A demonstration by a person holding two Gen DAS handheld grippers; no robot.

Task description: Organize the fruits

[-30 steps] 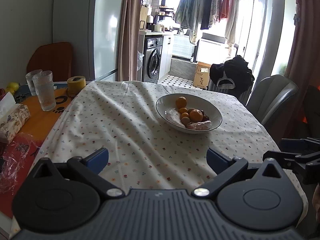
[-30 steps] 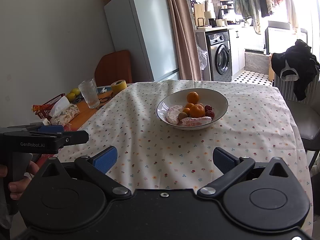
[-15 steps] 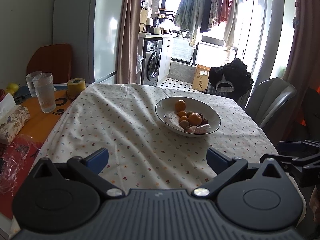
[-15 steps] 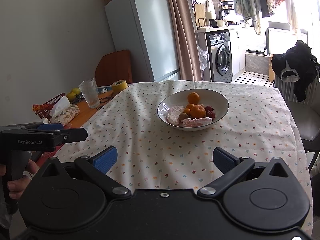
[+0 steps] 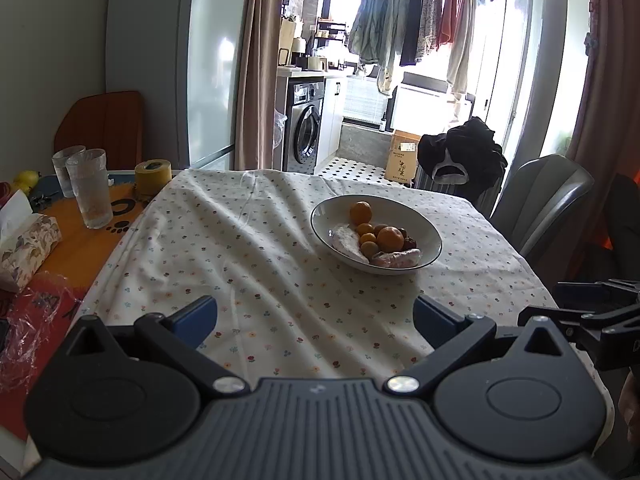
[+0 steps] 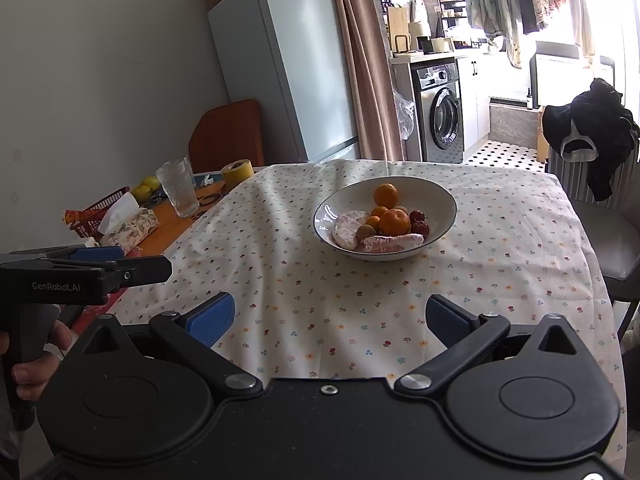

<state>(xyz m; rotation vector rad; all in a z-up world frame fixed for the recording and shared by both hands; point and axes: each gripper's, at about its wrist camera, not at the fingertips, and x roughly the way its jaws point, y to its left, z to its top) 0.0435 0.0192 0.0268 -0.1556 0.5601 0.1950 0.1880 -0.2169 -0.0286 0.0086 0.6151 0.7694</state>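
White ceramic bowl (image 6: 440, 204) is set near mid-tabletop (image 6: 500, 280), on a floral cloth, within reach of both tools. All visible table fruit is gathered inside it: oranges (image 6: 394, 222), small kumquats, red fruits, two film-wrapped pieces (image 6: 394, 243). Left gripper (image 5: 316, 314) and right gripper (image 6: 329, 316) are held spread wide and empty, well short of the bowl. Scene fits fruit either collected already or awaiting sorting out.

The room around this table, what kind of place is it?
Most likely a home dining area beside a kitchen: a fridge, a washing machine, and laundry hanging by the window.
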